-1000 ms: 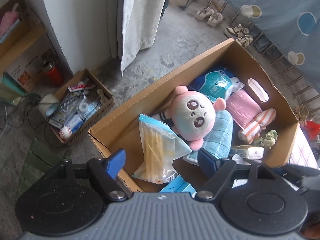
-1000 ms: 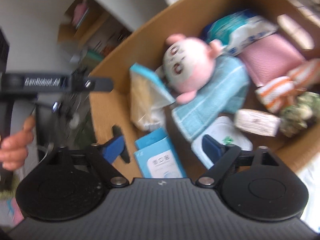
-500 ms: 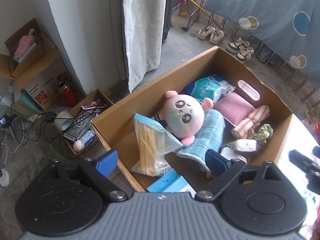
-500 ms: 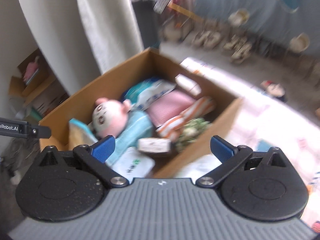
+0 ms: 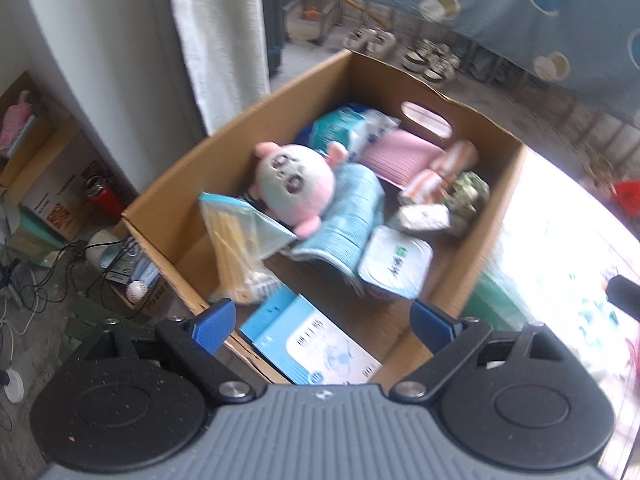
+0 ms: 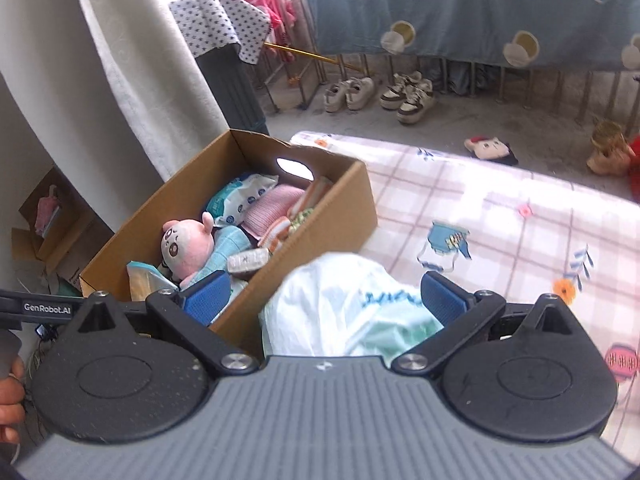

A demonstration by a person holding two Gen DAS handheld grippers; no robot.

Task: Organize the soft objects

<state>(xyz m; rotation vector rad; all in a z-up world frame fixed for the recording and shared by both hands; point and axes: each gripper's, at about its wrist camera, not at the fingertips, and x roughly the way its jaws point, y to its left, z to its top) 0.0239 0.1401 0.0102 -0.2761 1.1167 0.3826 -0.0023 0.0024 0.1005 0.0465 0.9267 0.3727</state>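
brown cardboard forms the box (image 5: 168, 216) in which the soft things are gathered. a pink and white plush toy (image 5: 294, 178) is seen lying near the middle of it, partly on a light blue towel (image 5: 352, 216). a clear bag of yellow sticks (image 5: 236, 240) is propped against the box's near left wall, and a blue and white carton (image 5: 320, 344) lies flat at the near end. a white wipes pack (image 5: 394, 268) is set just beside the towel; a pink cloth (image 5: 396, 156), a striped orange roll (image 5: 444, 172) and a blue wipes packet (image 5: 344, 130) are packed toward the far end.

the left gripper (image 5: 320, 320) is held above the near end of the box, its jaws having just been opening, now spread wide with nothing between them.

the right gripper (image 6: 324, 300) is held over a white plastic bag (image 6: 336, 308), which lies on the checked sheet (image 6: 500, 216) just beside the box's outer wall. its jaws have likewise just been opening and stand wide apart; the bag is seen between the fingers but is not pressed by them. a hand (image 6: 10, 400) is visible at the left edge of the right wrist view.
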